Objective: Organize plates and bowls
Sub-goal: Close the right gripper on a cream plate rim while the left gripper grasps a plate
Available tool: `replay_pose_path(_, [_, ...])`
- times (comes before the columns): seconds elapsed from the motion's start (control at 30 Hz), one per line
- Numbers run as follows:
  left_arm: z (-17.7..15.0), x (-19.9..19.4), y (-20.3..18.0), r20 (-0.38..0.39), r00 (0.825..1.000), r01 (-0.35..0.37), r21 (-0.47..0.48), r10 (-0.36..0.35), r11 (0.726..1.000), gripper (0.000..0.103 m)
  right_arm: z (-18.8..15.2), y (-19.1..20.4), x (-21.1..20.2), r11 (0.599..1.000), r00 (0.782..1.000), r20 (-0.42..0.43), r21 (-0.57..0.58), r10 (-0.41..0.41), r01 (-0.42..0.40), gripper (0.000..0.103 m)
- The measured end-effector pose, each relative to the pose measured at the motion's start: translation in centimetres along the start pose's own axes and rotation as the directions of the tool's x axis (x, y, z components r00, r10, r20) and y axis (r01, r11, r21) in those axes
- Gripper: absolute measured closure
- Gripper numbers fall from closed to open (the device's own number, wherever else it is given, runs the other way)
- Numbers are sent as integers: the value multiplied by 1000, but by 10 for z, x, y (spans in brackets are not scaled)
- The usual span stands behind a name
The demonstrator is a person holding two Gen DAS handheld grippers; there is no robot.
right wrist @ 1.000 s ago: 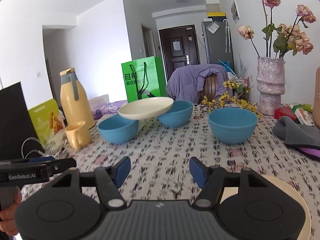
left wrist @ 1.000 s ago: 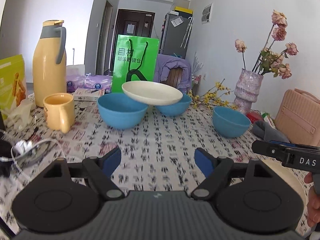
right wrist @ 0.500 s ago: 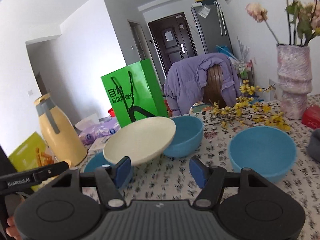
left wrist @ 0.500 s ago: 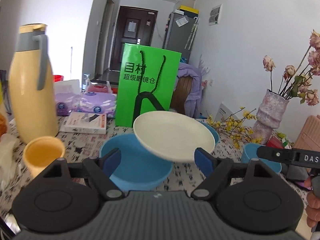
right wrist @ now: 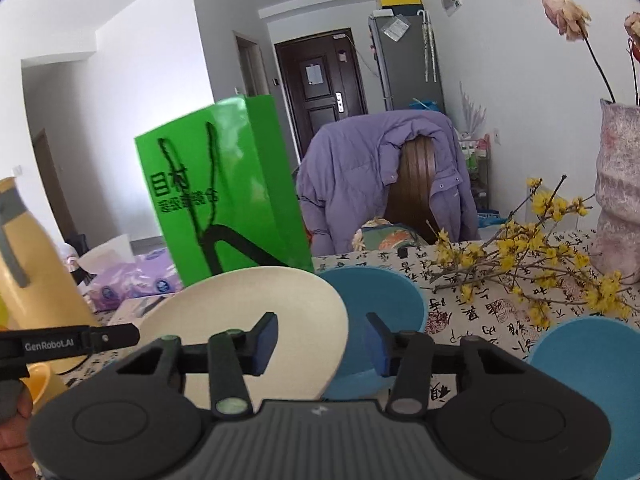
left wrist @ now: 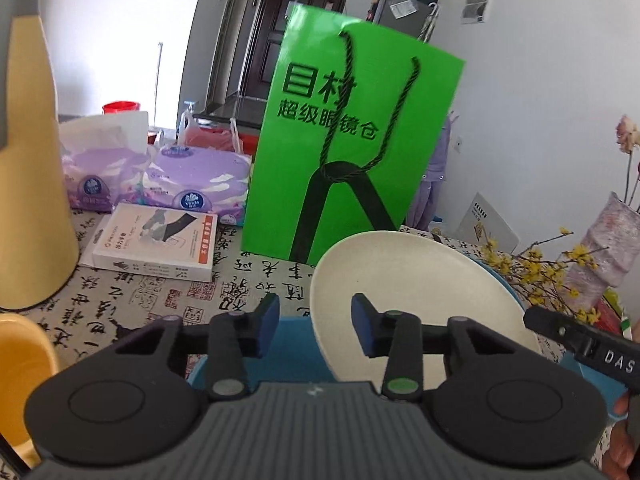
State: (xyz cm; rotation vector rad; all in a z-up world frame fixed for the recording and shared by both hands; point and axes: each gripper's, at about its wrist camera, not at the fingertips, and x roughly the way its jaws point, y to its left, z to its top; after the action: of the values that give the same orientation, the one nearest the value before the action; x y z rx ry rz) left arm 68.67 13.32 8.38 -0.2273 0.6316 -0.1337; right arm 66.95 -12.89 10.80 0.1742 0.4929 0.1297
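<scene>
Both sets of jaws parted, nothing held: left gripper [left wrist: 313,324] above a blue bowl [left wrist: 292,354], right gripper [right wrist: 320,340] astride the rim of the cream plate [right wrist: 256,308]. Plate tilted, propped across that bowl and a second blue bowl [right wrist: 380,300]. Third blue bowl [right wrist: 592,364] apart at right. Behind, a green paper bag [left wrist: 352,152] upright; yellow flask [left wrist: 28,184], yellow mug [left wrist: 20,368], white box [left wrist: 156,248] at left; yellow blossom twigs [right wrist: 528,256] and vase [right wrist: 620,188] at right.
</scene>
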Motion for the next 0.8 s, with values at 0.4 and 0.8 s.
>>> replay_pose_path(0.4, [-4, 10, -4, 10, 1000, -10, 19, 10, 1000, 97, -8, -12, 29, 996, 997, -84, 85, 2, 5, 93])
replay_pose_path(0.8, [-2, -65, -22, 99, 995, -29, 3, 29, 1000, 97, -3, -2, -23, 997, 999, -47, 80, 9, -5, 95])
